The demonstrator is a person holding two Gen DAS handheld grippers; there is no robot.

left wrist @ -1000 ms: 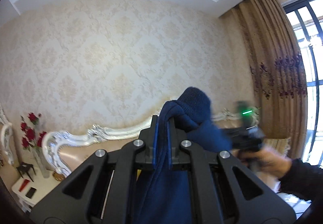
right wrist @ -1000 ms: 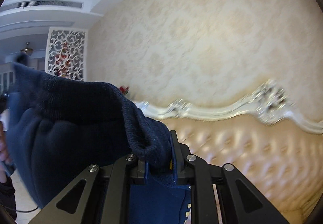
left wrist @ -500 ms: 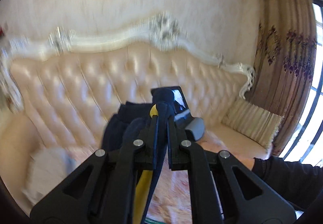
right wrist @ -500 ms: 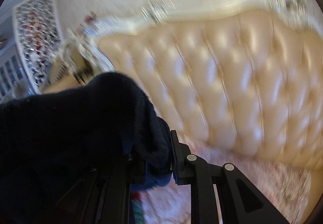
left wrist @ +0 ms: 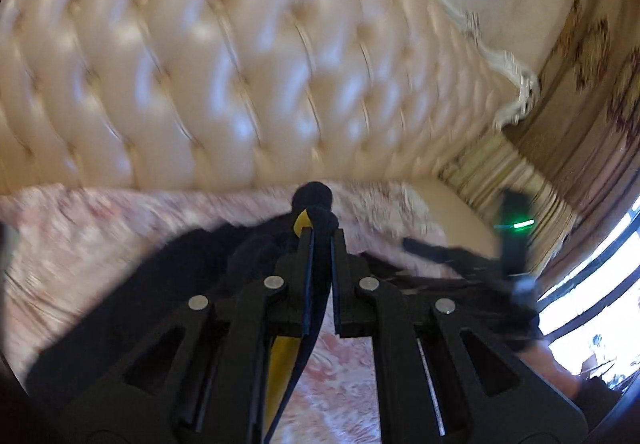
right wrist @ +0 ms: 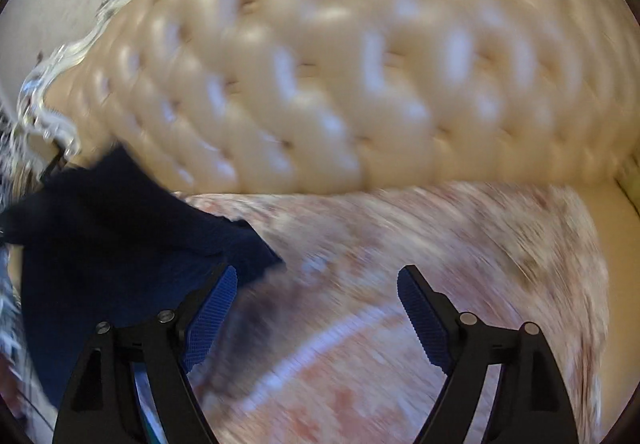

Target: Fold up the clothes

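Note:
A dark navy garment (left wrist: 208,264) with a yellow patch lies spread low over the pink patterned sofa seat. My left gripper (left wrist: 320,240) is shut on a bunched edge of it, and cloth sticks out past the fingertips. In the right wrist view the same garment (right wrist: 120,244) drops at the left, its edge just behind the left blue pad (right wrist: 212,316). My right gripper (right wrist: 316,280) has its jaws opening wide, with nothing between the pads. The right gripper's body (left wrist: 514,240) with a green light shows blurred at the right of the left wrist view.
A cream tufted sofa back (left wrist: 240,56) (right wrist: 360,64) rises close behind the seat cover (right wrist: 440,264). A striped cushion (left wrist: 504,180) leans at the seat's right end, with a brown curtain (left wrist: 592,104) and a window beyond. The person's dark sleeve (left wrist: 596,400) is at lower right.
Both grippers have swung down from facing the wall to just over the sofa seat. The right gripper has let go of the navy garment and its jaws have spread; the left still holds it.

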